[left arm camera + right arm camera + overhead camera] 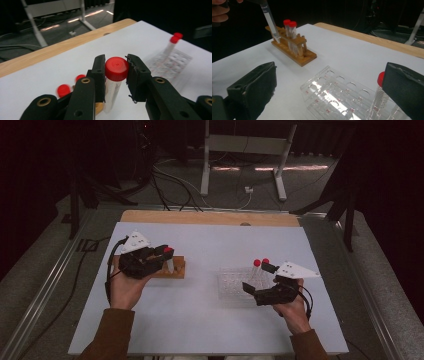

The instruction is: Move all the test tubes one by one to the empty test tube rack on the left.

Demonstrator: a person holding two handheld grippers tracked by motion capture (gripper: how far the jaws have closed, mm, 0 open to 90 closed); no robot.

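Observation:
My left gripper (pixel 116 75) is shut on the red cap of a clear tube (pixel 112 92), held upright. In the high view this left gripper (pixel 162 255) hangs over the wooden rack (pixel 177 270). From the right gripper view, the held tube (pixel 270 21) slants with its tip just above the wooden rack (pixel 294 51), where two red-capped tubes (pixel 290 25) stand. My right gripper (pixel 259 277) stands open around the near right part of the clear plastic rack (pixel 232 285). Its jaws (pixel 332 87) are wide apart, and a red-capped tube (pixel 380 96) stands just inside the right jaw, untouched.
The white table top (pixel 210 320) has a wooden strip (pixel 210 217) along its far edge. Two red-capped tubes (pixel 175 40) stand in the clear rack (pixel 172 62). Beyond the table are a metal frame (pixel 245 150) and cables on the floor.

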